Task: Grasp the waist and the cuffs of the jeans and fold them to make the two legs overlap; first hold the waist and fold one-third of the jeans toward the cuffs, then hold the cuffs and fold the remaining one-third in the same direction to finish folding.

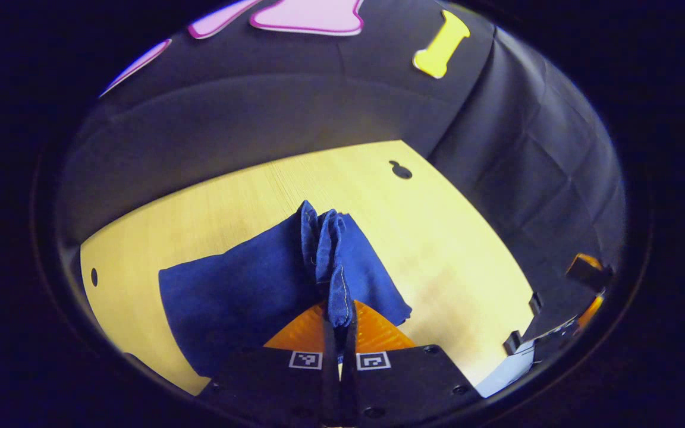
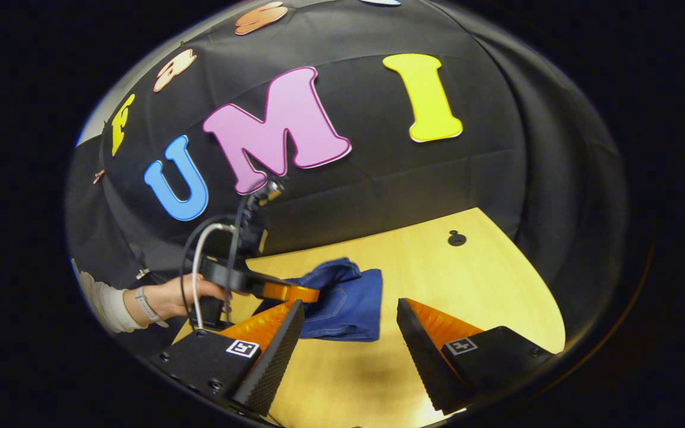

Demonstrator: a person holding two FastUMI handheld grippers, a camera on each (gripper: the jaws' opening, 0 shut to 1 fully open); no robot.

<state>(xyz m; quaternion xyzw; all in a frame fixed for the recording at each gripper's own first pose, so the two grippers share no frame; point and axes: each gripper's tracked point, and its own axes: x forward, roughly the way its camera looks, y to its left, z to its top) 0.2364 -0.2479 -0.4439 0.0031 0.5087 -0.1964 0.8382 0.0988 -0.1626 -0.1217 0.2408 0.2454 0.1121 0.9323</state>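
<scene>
Dark blue jeans [image 1: 241, 291] lie folded into a compact bundle on the wooden table [image 1: 437, 238]. My left gripper [image 1: 339, 318] is shut on a bunched edge of the jeans, which rises as a ridge between its orange fingers. In the right gripper view the jeans [image 2: 342, 300] lie ahead and to the left, with the left gripper [image 2: 295, 292] at their left side, held by a hand [image 2: 176, 297]. My right gripper [image 2: 348, 333] stands open above the bare table, nearer than the jeans, with nothing between its fingers.
A small dark hole [image 1: 401, 171] marks the table near its far corner, and another hole [image 1: 94, 276] sits at the left edge. Black cloth walls close the table's far and right sides. The other gripper [image 1: 556, 333] shows at the lower right in the left gripper view.
</scene>
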